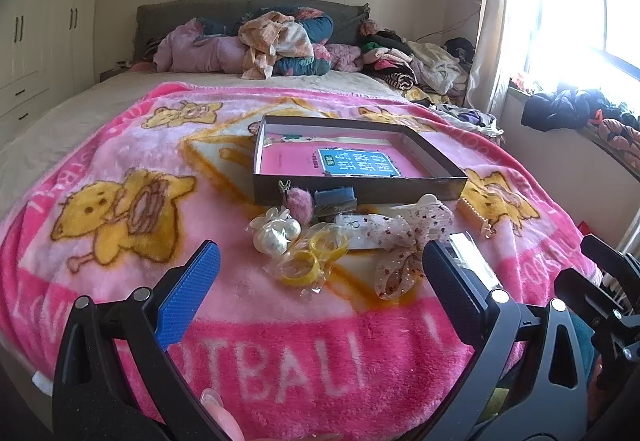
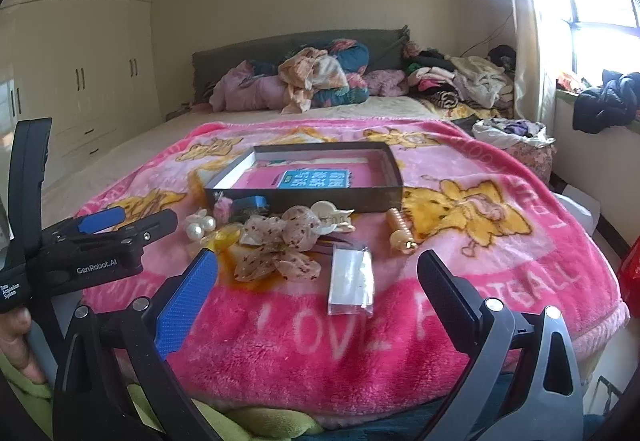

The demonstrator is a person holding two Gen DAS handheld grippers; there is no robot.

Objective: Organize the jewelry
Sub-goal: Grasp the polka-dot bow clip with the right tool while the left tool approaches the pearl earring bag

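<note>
My fluffy pink cartoon-bear blanket [image 2: 460,281] read "LOVE" and "FOOTBALL". On it sat the shallow dark cardboard box [image 1: 360,190], holding only a pink book; I judged nothing was sorted yet. The spotted ribbon bow [image 2: 276,245], clear plastic packet [image 2: 351,279], yellow bangles [image 1: 316,253] and pearl clip [image 2: 200,227] lay loose before it. My left gripper [image 1: 320,281], marked "GenRobot.AI", and right gripper [image 2: 318,283] hung spread wide, empty.

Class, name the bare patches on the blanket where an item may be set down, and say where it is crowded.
Free: the pink band between the grippers and the clear packet; the blanket left of the box. Crowded: the strip before the box, around the bow.
</note>
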